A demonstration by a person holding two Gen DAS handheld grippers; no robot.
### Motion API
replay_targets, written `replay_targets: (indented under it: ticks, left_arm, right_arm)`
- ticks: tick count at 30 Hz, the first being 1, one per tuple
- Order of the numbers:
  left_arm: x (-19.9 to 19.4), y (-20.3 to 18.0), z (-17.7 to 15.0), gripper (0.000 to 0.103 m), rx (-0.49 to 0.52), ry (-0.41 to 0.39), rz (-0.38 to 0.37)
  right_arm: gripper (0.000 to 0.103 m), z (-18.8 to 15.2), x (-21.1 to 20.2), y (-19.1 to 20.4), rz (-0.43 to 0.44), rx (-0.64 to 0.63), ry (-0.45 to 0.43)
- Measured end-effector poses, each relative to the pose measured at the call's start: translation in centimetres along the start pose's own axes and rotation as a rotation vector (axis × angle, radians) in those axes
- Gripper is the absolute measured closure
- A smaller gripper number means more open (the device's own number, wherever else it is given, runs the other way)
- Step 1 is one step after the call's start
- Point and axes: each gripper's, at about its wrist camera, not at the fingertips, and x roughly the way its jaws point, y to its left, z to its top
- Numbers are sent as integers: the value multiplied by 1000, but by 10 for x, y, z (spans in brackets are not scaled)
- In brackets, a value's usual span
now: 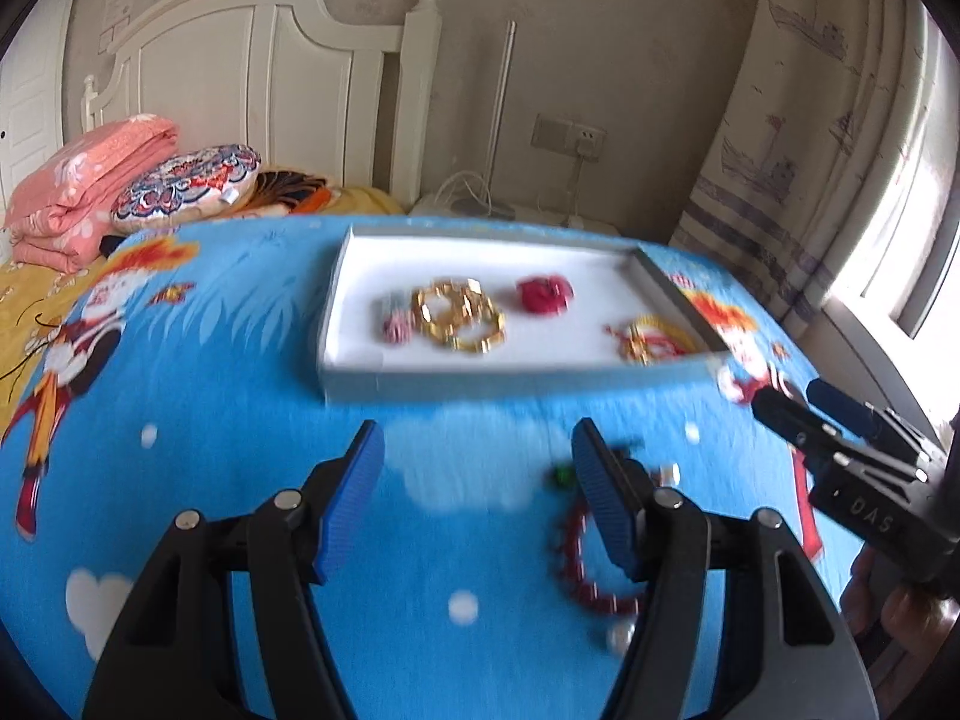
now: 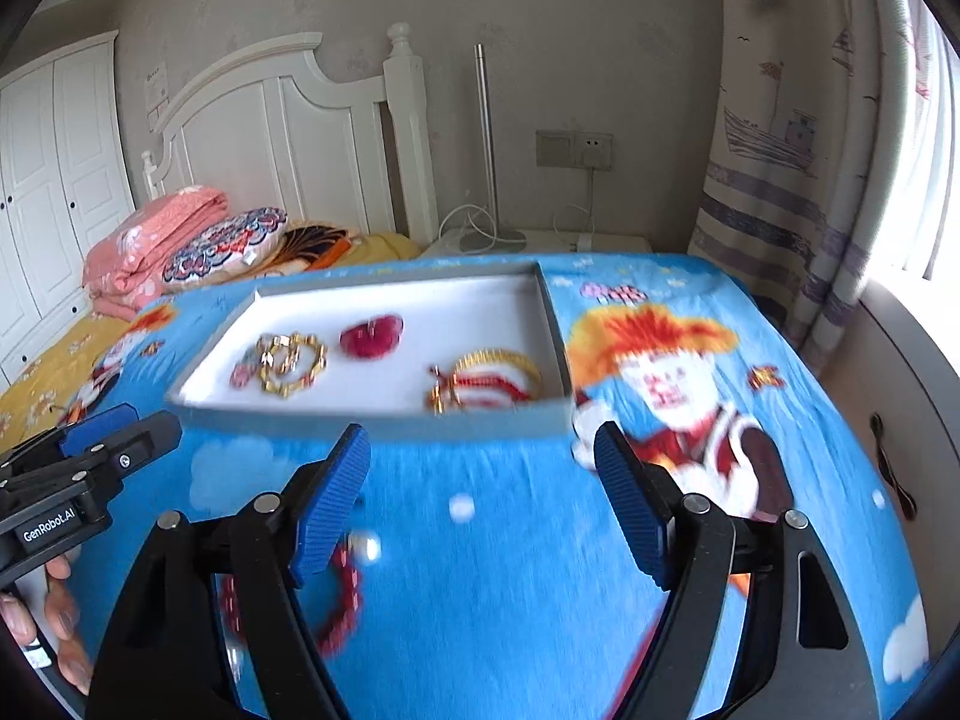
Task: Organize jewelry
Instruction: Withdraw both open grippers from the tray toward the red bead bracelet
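From the left wrist view, I am looking past my left claw (image 1: 477, 450), whose blue pads are standing spread with nothing between them, only the blue cartoon cloth (image 1: 240, 396) covering the bench. A red bead bracelet (image 1: 585, 564) is lying on the cloth at the lower right of the frame, partly behind the right-hand finger (image 1: 600, 498) of this claw, outside the gap rather than in it; motion blur is smearing it, and a few small green and pale pieces are sitting just above it. Above the claw, in the middle of the frame, the shallow white tray (image 1: 480, 381) is resting on the cloth, well apart from the fingertips. Inside it, gold chain bracelets (image 1: 459, 315) are lying left of centre, a red piece (image 1: 545, 294) is sitting near the middle, and a gold and red bangle (image 1: 651, 339) is lying in the tray's right corner. The right claw (image 1: 786, 405) is reaching in from the right edge.

From the right wrist view, my right claw (image 2: 480, 456) is also standing spread and holding nothing. The red bead bracelet (image 2: 342, 600) is showing at the lower left, behind and outside the left-hand finger (image 2: 330, 516). The tray (image 2: 372, 414) is sitting just above the fingertips, and the left claw (image 2: 120, 426) is entering from the left edge with a hand (image 2: 54, 618) below it.
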Motion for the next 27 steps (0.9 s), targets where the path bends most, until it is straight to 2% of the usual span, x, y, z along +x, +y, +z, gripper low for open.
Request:
replay_targets:
  ticks: [5,12,14,16,18,22,27]
  left_arm:
    - [-21,-4,-24,41,2,11,-25]
    - [-40,-26,-64,64,70,46,-85]
    - [-39,-34,-72,65,82,64,-107]
    - [-35,-41,-76,74,101,84,-111]
    - [-32,-48,-79,74,102,103,-142]
    - [-23,-49,-76,76,87,120,-154]
    - [-13,-47,-70,78,75,136,-141]
  right_arm:
    - [30,-23,-27,-7,7,41,5]
    - [30,-54,-60,-4,9,43,3]
    - [29,-59,-65,-2,3,30,-1]
    - [28,-62,-65,-1,3,27,3]
    - [28,-64,-63,-2,2,26,10]
    - [28,-65,-61,-5,4,33,12]
    - [27,-66,-60,-7,11,38,17]
